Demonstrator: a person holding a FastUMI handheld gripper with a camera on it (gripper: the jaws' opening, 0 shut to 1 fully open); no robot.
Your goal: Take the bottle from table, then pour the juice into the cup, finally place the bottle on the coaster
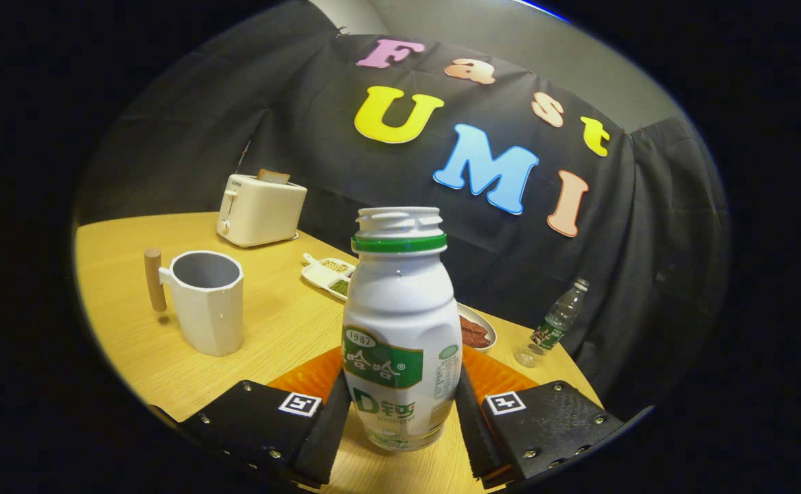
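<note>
Between the fingers of the hand-held gripper (400, 429) stands the uncapped bottle (401, 329), apparently pinched on both sides for lifting; the cup (206, 302) waits nearby, and the orange coaster (311, 376) lies just behind.

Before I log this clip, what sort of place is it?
Likely a staged kitchen-table booth: a wooden table before a black cloth wall, with a toaster, cup and snack dishes. The hand-held gripper flanks a bottle.
</note>
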